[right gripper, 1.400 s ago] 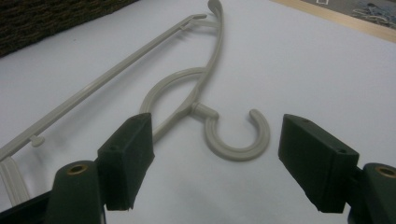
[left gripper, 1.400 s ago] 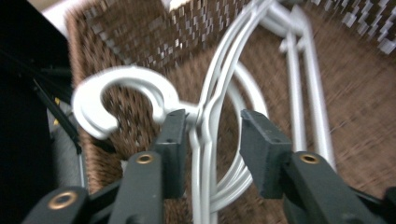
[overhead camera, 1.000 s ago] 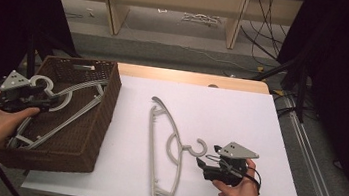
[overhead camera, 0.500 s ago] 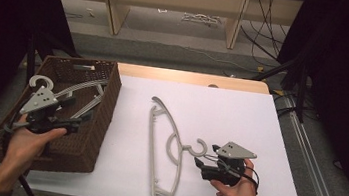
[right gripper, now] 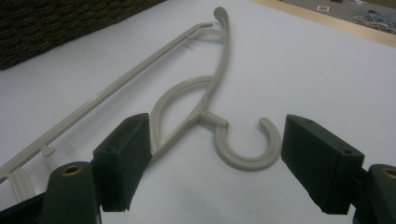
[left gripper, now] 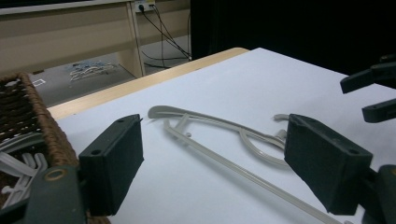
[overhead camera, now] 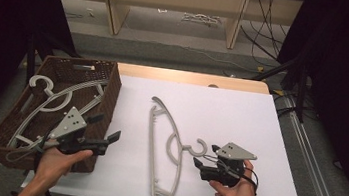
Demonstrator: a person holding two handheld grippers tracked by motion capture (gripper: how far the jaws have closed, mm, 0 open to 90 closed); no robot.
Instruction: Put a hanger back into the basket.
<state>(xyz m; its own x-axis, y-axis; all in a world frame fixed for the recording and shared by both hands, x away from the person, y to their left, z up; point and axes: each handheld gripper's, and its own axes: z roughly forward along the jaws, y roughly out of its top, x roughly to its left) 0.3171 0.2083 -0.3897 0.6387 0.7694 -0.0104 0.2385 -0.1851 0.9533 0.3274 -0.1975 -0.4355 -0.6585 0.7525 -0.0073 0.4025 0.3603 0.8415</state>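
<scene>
Right gripper [overhead camera: 203,166] spread, just beside hanger [overhead camera: 162,149] hook; left gripper [overhead camera: 106,134] spread, basket [overhead camera: 109,101] side; likely pre-grasp, closing on hook next

The left claw [left gripper: 212,170] stands wide apart with nothing between its jaws. Beyond it a grey plastic hanger [left gripper: 224,140] lies flat on the white counter [left gripper: 261,84]. A brown wicker basket [left gripper: 42,121] holding pale hangers [left gripper: 16,161] sits at the left edge.

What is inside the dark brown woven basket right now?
Pale grey plastic hangers lie stacked in the dark brown woven basket. The left gripper and the near wall hide part, so no exact count.
</scene>
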